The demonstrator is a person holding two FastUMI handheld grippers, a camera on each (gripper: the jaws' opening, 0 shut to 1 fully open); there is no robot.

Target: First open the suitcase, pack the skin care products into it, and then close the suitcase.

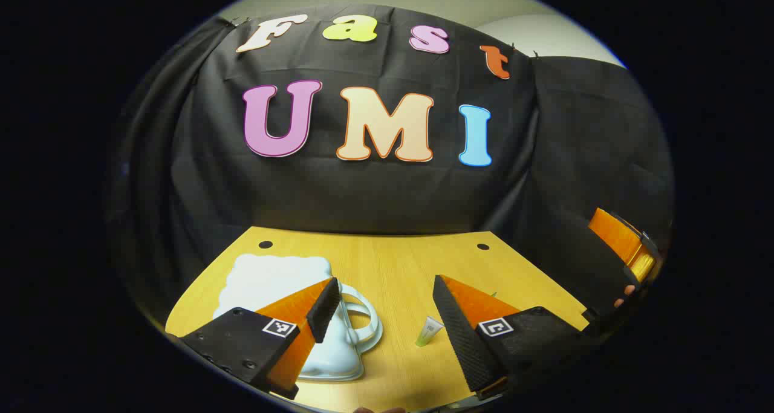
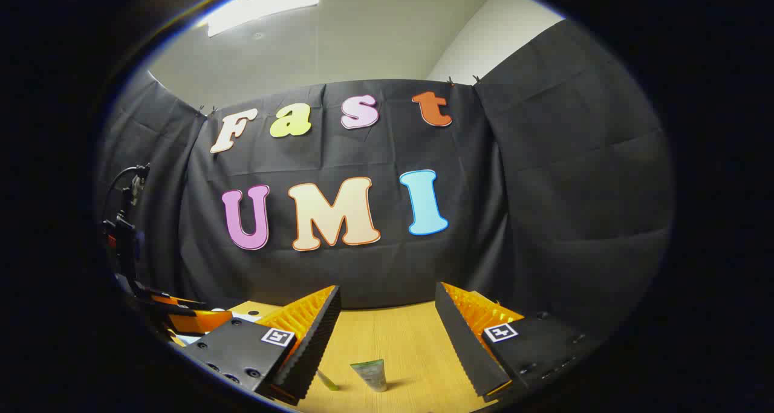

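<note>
Hiding suitcase (image 1: 284, 292) behind left gripper (image 1: 382, 316)

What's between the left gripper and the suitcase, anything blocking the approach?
Nothing visible. In the left gripper view the open left gripper hovers above the wooden table, and the closed white suitcase lies just beyond and under its left finger. The small skin care tube lies off to the side, between the fingers, away from the case.

We see a yellow wood-grain counter (image 1: 393, 268) with a smooth, matt finish, a glossy pale-blue hard plastic suitcase (image 1: 272, 286), and a small soft-plastic green tube (image 2: 370, 373).
</note>
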